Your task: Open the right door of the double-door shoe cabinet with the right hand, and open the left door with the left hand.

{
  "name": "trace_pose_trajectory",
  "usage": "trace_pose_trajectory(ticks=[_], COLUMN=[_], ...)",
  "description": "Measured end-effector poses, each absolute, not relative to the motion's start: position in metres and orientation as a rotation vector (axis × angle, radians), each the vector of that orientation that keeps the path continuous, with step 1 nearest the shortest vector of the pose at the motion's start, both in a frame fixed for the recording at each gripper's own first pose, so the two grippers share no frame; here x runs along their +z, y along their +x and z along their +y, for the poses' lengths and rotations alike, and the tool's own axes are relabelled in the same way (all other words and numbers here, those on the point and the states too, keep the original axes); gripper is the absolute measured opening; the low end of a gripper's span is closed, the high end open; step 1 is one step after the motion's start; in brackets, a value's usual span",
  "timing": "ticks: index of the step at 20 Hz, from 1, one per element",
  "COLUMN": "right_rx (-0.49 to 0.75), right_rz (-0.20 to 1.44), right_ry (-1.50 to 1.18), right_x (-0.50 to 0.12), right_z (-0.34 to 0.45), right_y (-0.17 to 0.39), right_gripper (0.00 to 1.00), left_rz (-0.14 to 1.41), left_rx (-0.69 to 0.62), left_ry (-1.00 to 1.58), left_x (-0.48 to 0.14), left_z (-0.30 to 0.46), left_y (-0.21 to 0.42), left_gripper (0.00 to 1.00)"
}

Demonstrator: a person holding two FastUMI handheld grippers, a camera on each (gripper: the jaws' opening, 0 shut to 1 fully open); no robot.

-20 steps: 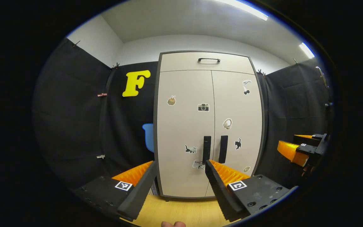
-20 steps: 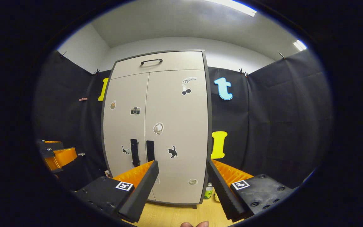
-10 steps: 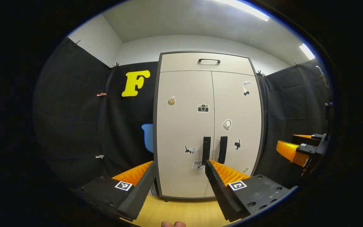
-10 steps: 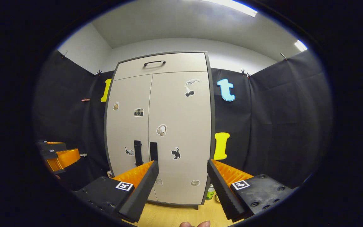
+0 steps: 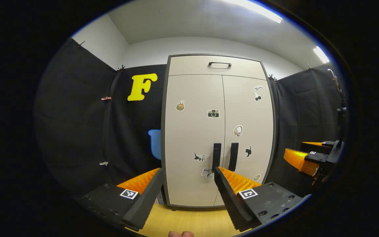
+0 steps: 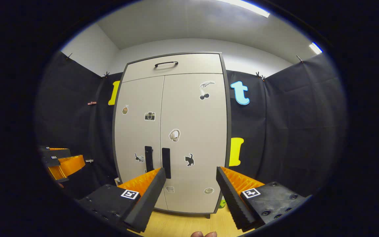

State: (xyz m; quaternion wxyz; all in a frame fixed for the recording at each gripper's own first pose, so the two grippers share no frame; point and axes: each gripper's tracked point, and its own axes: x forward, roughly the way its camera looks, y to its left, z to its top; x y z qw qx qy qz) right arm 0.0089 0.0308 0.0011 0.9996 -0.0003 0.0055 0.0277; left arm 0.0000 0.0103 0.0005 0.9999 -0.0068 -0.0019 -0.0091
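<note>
A beige double-door shoe cabinet with a dark frame stands ahead, both doors closed and dotted with stickers. Two black vertical handles sit side by side at the seam: the left door handle and the right door handle. My left gripper is open, some way short of the cabinet. My right gripper is open too, at a similar distance. The right gripper also appears at the right edge of the left gripper view, and the left gripper at the left edge of the right gripper view.
A top drawer with a black handle caps the cabinet. Black cloth walls close in on both sides. A light wooden floor runs up to the cabinet's base. A small green bottle stands by the cabinet's right foot.
The right gripper has shifted so the cabinet sits more to the right and slightly larger in its view. The left gripper view has barely changed.
</note>
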Motion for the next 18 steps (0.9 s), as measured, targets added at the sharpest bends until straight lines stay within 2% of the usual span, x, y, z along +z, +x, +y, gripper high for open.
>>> trace_pose_trajectory(ticks=[11, 18], right_rx=[0.115, 0.078], right_rz=[0.084, 0.078], right_ry=[0.05, 0.019], right_x=[-0.035, -0.061], right_z=[0.099, 0.119], right_y=[0.096, 0.168], right_gripper=[0.98, 0.98], left_rz=[0.024, 0.046], left_rx=[-0.034, -0.046], left_ry=[-0.011, -0.042], left_x=[-0.014, -0.025], left_z=[0.025, 0.038], left_y=[-0.009, -0.01], left_gripper=[0.95, 0.95])
